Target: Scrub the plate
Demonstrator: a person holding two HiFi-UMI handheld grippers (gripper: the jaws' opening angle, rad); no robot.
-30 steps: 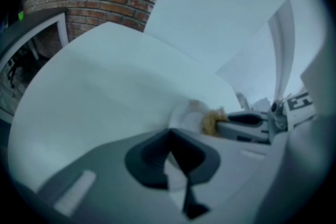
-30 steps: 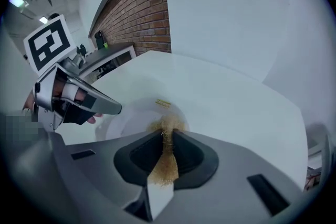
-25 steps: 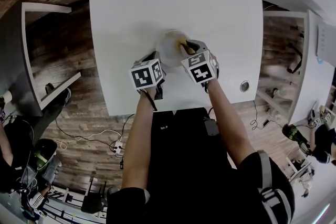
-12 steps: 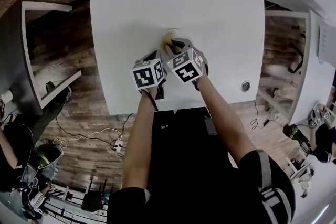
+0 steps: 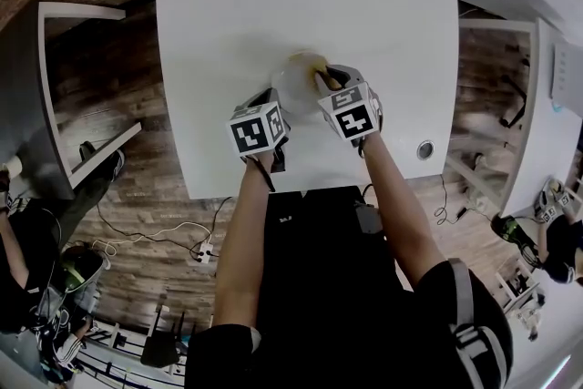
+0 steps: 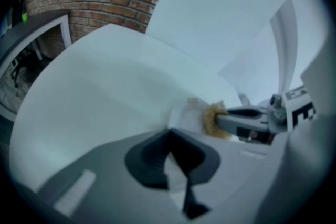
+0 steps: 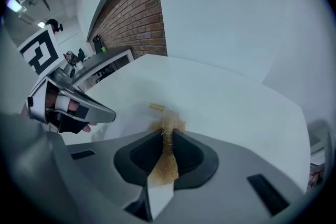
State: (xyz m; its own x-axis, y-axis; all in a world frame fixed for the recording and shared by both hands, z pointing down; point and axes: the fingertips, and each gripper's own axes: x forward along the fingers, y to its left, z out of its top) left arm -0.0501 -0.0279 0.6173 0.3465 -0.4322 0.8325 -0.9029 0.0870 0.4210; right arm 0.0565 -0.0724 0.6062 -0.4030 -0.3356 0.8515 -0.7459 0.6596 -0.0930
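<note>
The plate sat mid-table, its near rim pinched in the closed left gripper. The right gripper was clamped on 1 tan scrubber, which rested against the plate.

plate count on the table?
1. The plate is mid-table, its near rim clamped in the left gripper, the right gripper's scrubber on it. No others are visible.
</note>
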